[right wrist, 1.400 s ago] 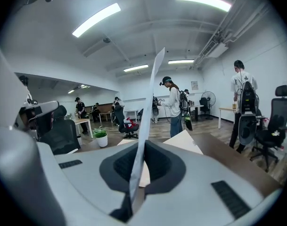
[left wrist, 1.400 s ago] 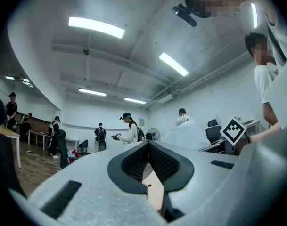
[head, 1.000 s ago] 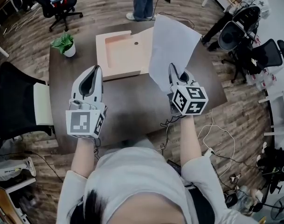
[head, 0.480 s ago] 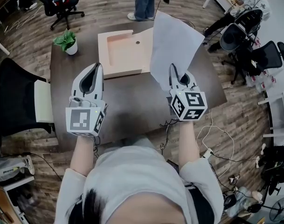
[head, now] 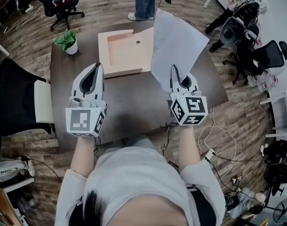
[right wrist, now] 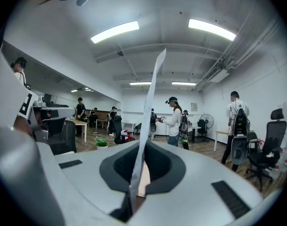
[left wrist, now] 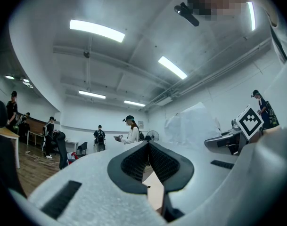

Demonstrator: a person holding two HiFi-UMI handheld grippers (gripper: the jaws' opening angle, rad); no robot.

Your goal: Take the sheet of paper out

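The fingers (right wrist: 164, 167) of the right gripper (head: 173, 69) are clamped on the paper (head: 174, 41) at its near bottom edge. That thin pinch lets the sheet stand upright, seemingly so it clears the box (head: 122, 53) without dragging. The paper is in the air over the right side of the worktop (head: 134, 107), outside the box. The box sits at the far edge with nothing showing inside. The left gripper (head: 99, 68) has its fingers together on nothing above the left side, probably in reserve.

Right gripper (head: 173, 69) lifted a little, marker cube larger in head view. Sheet of paper (head: 174, 44) up with it, top corner higher in frame.
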